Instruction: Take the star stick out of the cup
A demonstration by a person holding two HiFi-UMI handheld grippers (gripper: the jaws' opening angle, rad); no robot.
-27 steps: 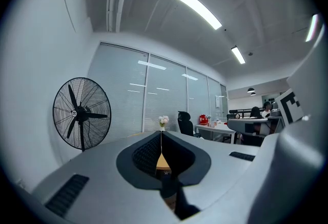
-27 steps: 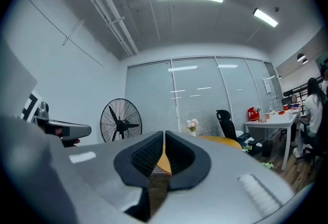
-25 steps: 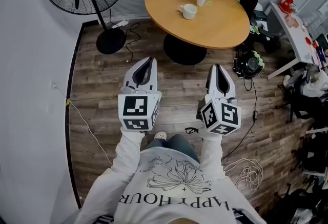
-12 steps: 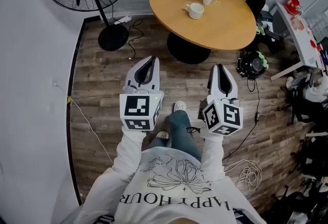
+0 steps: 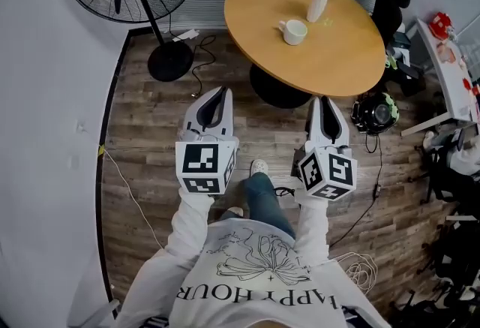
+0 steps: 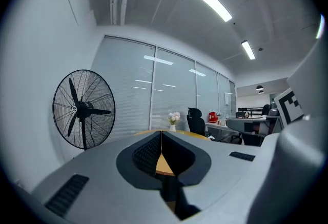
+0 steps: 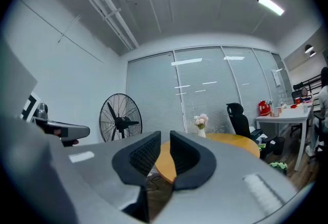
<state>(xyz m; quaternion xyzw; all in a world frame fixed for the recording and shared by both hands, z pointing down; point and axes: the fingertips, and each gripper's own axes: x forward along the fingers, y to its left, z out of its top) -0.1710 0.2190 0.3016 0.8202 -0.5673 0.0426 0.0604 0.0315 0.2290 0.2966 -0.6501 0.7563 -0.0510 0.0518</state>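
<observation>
Walking toward the round bench (image 5: 330,56), the person has shifted it and the cup (image 5: 294,31) rightward and lower in frame; the approach continues. No star stick is discernible. The left gripper (image 5: 216,92) is pressed together and the right gripper (image 5: 324,101) slightly spread, both empty.

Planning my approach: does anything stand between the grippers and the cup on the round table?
Nothing visible does. Between the left gripper, the right gripper and the cup lie only floor and bare table. The flower vase stands beyond the cup. No stick shows from here.
</observation>
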